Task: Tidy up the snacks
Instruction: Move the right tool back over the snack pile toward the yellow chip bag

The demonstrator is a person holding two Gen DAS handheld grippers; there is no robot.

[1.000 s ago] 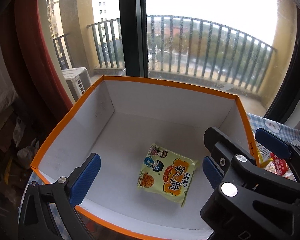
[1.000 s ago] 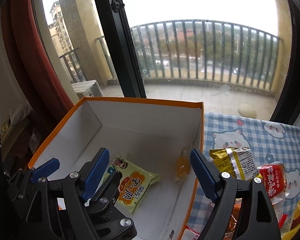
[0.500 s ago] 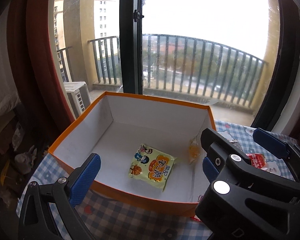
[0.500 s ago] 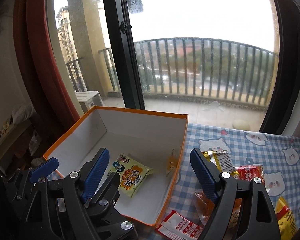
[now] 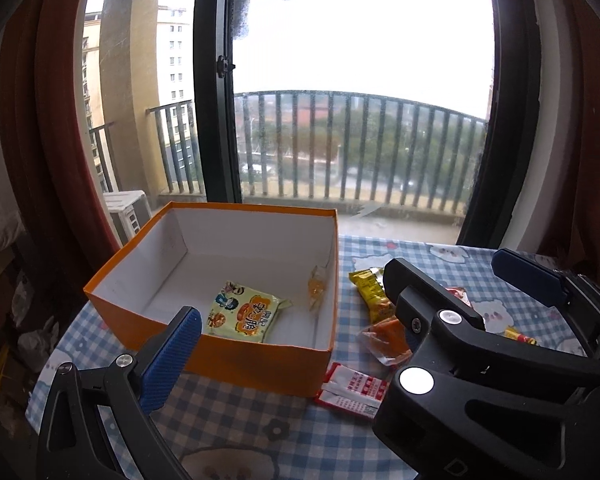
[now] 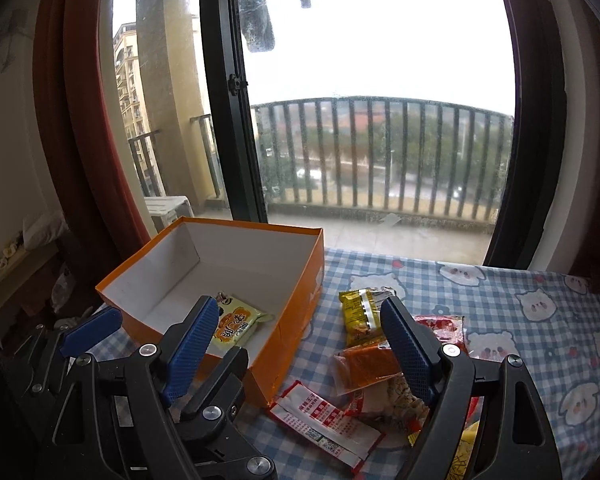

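between picks, by the look of it: both tools empty and hanging above the near edge of the checked tablecloth (image 6: 500,292). right gripper (image 6: 300,344) spread wide at the bottom of the right wrist view, blue pads apart with nothing pinched. left gripper (image 5: 284,332) likewise spread in the left wrist view, though only its left pad shows clearly at lower left, the other lost behind the right tool's black frame, so probably open rather than surely.

orange box (image 6: 300,292) at left centre, white inside, already holding a yellow noodle packet (image 6: 236,324) on its floor and a small orange sachet (image 5: 316,286) leaning against the inner right wall. still outside, heaped right of the box: a yellow bar wrapper (image 6: 358,312), an orange pouch (image 6: 366,362), a red packet (image 6: 444,326), and a red-and-white sachet (image 6: 320,416) lying flat near the box's front corner.

next move, judged from this: lower the right gripper onto the orange pouch, framed just beside its right pad. needs a tilt downward and a clean pinch on one wrapper only, since the pile overlaps and thin film slips or drags neighbours along.
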